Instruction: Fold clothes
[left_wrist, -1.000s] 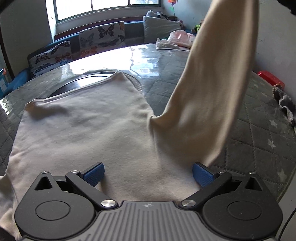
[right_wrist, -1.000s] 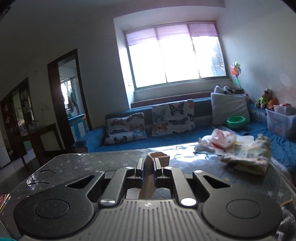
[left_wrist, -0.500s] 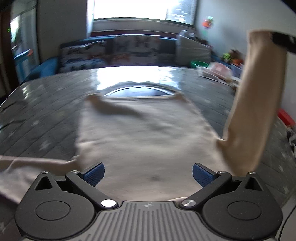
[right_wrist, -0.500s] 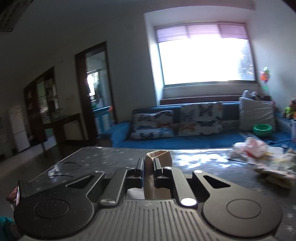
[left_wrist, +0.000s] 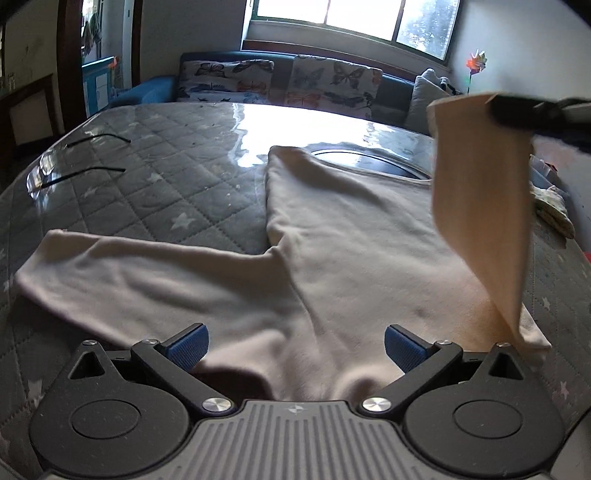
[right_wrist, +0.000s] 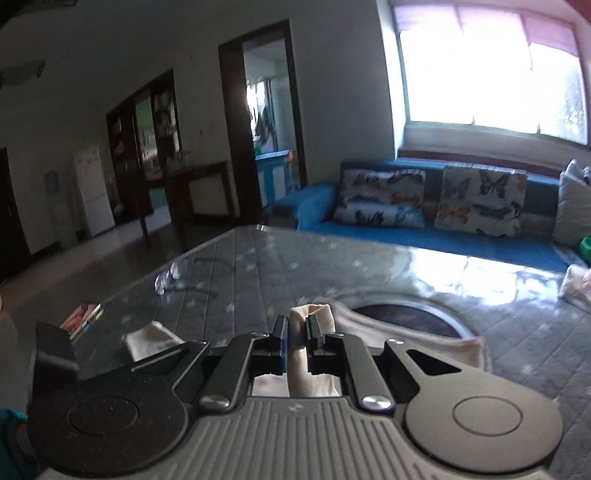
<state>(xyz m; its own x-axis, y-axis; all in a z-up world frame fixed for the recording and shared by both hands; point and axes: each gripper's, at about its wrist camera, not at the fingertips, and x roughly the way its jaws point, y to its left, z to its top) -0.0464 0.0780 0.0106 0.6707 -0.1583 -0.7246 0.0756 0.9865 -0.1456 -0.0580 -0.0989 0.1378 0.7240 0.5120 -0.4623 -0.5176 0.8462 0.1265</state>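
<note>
The cream long-sleeved cotton top lies spread on my quilted grey star-print tabletop, one sleeve stretched out leftward. My left tongs sit over its near edge. My right tongs, up on the right, pinch the other sleeve's cuff above the top. Behind the tabletop stands the blue fabric sofa.

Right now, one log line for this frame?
step: sleeve fold | right gripper: jaws shut on lifted sleeve of cream long-sleeved top | left gripper: jaws open over collar end | other sleeve: flat
</note>
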